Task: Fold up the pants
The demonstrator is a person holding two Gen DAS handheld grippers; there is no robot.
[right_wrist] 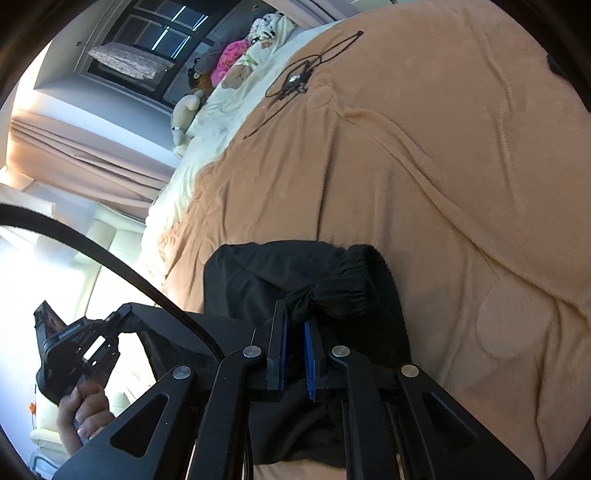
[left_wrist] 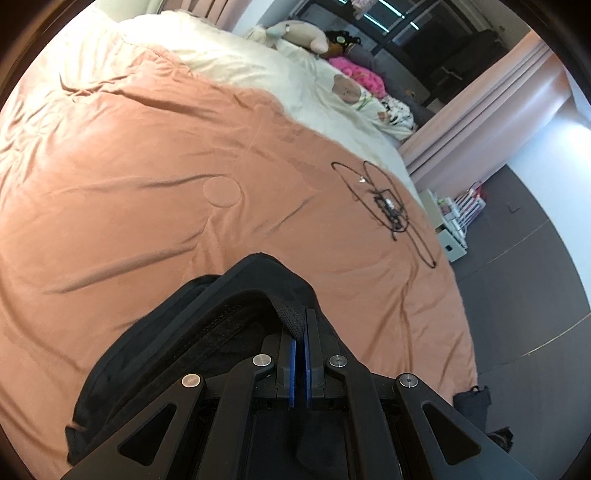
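Observation:
The black pants (left_wrist: 207, 317) hang bunched over an orange bedspread (left_wrist: 147, 166). My left gripper (left_wrist: 300, 321) is shut on the elastic waistband (left_wrist: 288, 314) and holds it up off the bed. In the right wrist view the pants (right_wrist: 266, 280) are lifted too. My right gripper (right_wrist: 295, 317) is shut on a bunched piece of the fabric beside the gathered elastic band (right_wrist: 354, 288). The left gripper body and the hand that holds it (right_wrist: 85, 410) show at the lower left of that view.
A tangle of black cable (left_wrist: 388, 206) lies on the bedspread, also in the right wrist view (right_wrist: 295, 79). A cream blanket (left_wrist: 258, 66) and plush toys (left_wrist: 303, 33) lie at the bed's far side. Pink curtains (left_wrist: 491, 107) and a dark floor (left_wrist: 535, 295) border the bed.

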